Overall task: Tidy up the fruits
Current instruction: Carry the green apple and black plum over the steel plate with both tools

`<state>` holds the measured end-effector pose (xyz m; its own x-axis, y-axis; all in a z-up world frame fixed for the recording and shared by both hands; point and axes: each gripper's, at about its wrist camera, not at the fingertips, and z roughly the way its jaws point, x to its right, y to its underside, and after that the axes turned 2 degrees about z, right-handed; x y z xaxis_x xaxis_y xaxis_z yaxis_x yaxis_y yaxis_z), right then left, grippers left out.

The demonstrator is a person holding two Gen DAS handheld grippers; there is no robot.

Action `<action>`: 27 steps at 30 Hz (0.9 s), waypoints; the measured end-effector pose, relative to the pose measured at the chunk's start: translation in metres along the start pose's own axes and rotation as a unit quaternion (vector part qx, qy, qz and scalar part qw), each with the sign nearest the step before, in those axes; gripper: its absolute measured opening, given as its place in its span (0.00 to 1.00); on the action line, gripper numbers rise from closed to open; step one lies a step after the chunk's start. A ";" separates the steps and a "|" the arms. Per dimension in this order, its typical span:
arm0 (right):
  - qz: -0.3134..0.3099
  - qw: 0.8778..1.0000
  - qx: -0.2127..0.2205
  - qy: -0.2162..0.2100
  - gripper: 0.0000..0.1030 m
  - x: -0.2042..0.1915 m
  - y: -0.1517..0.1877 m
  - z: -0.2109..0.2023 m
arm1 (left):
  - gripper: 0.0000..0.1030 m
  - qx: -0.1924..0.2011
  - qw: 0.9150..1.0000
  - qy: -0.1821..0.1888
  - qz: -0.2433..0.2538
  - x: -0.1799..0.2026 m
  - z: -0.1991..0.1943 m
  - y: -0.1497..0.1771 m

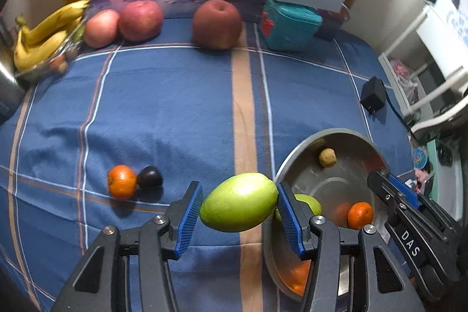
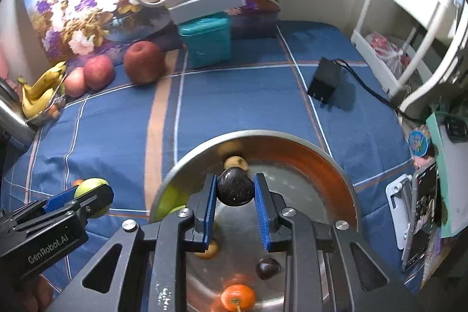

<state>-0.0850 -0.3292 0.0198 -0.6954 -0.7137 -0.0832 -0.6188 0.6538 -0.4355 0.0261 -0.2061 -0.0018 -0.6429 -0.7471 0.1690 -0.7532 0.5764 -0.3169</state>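
My left gripper is shut on a green oval fruit, held above the blue cloth just left of the steel bowl. It also shows in the right wrist view. My right gripper is shut on a dark plum over the steel bowl. The bowl holds an orange, a second dark plum, a small tan fruit and a green fruit. A loose orange and a dark plum lie on the cloth at left.
Three red apples and a glass dish of bananas sit at the back. A teal box with a white device on top stands back right. A black adapter with cable lies near the right edge.
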 end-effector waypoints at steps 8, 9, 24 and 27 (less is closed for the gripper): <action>0.037 0.999 -0.006 0.017 0.26 0.037 0.002 0.006 | 0.54 0.003 0.999 -0.004 0.045 0.043 0.010 -0.007; 0.040 0.999 -0.006 0.019 0.26 0.040 0.003 0.006 | 0.54 0.003 0.999 -0.005 0.050 0.047 0.011 -0.008; 0.053 0.998 -0.013 0.022 0.26 0.057 0.003 0.015 | 0.54 0.000 0.997 -0.012 0.075 0.074 0.030 -0.015; 0.054 0.998 -0.016 0.023 0.26 0.058 0.003 0.018 | 0.54 -0.001 0.997 -0.010 0.076 0.077 0.034 -0.015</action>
<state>-0.1210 -0.3734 -0.0030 -0.7743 -0.6268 -0.0869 -0.5501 0.7347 -0.3970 -0.0069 -0.2832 -0.0154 -0.7470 -0.6573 0.1001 -0.6474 0.6847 -0.3348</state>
